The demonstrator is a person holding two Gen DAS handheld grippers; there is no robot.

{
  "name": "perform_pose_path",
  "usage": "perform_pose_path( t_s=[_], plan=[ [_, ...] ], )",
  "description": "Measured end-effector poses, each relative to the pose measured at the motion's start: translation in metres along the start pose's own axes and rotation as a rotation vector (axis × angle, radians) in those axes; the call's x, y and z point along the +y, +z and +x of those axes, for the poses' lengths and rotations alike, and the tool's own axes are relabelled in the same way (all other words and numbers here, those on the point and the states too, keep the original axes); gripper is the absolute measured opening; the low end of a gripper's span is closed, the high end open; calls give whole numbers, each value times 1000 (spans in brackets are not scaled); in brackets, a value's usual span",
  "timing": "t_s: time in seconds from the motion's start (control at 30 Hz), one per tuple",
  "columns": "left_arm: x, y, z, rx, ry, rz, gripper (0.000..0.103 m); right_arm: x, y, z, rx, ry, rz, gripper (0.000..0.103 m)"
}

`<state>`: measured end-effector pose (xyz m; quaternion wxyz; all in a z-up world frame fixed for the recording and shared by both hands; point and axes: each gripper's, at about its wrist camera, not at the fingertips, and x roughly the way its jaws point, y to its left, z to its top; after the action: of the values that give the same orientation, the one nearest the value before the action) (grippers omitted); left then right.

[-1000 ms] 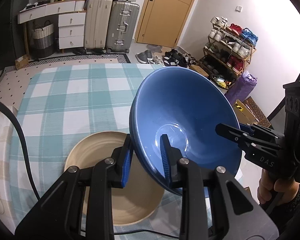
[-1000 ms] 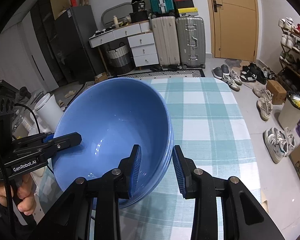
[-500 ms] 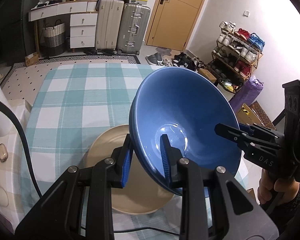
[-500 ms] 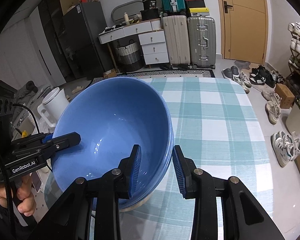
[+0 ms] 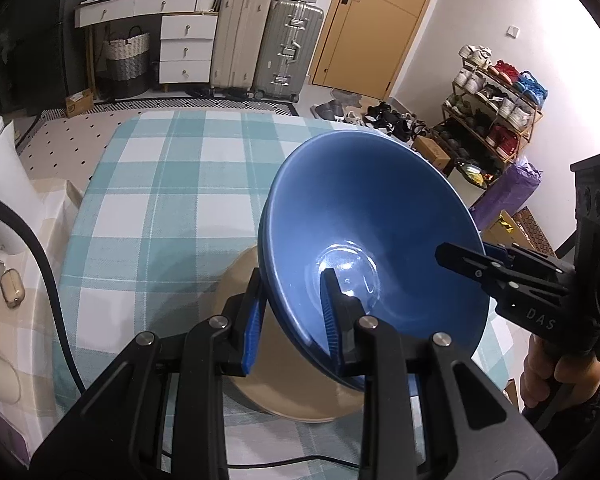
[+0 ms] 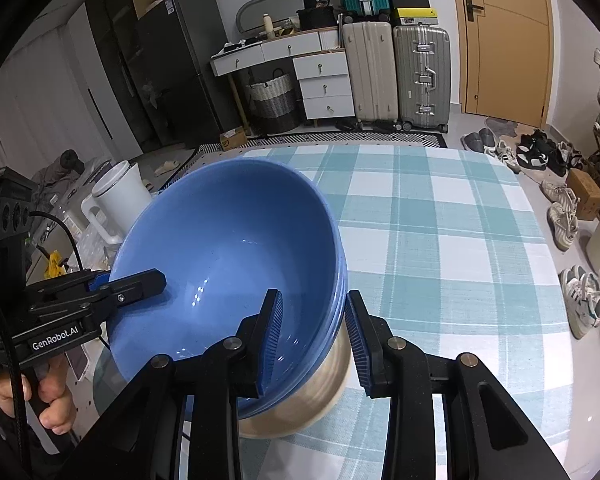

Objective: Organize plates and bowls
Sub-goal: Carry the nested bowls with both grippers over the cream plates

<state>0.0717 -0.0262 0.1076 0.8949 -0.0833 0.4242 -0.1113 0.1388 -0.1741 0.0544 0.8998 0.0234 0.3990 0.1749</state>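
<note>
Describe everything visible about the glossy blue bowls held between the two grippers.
The glossy blue bowls, apparently a nested stack judging by layered rims, look ceramic, deep and empty. They are tilted, held above a beige plate on the checked tablecloth. The left gripper and right gripper each straddle opposite rims.

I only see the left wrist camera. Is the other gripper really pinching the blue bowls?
Observer: Yes. The right gripper has one pad inside the blue bowls and one outside the rim.
Child: Who holds my gripper?
Observer: A hand wraps round the handle under the left gripper.
Child: What's the white thing at the side?
Observer: A white jug, and it has a side handle.
</note>
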Motion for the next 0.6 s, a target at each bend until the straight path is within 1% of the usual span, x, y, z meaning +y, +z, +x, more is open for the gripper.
perform_pose_path(
  t_s=[0.6],
  plan=[
    [26, -1, 48, 54, 26, -29, 24, 0, -3, 39, 51, 5, 5, 34]
  ],
)
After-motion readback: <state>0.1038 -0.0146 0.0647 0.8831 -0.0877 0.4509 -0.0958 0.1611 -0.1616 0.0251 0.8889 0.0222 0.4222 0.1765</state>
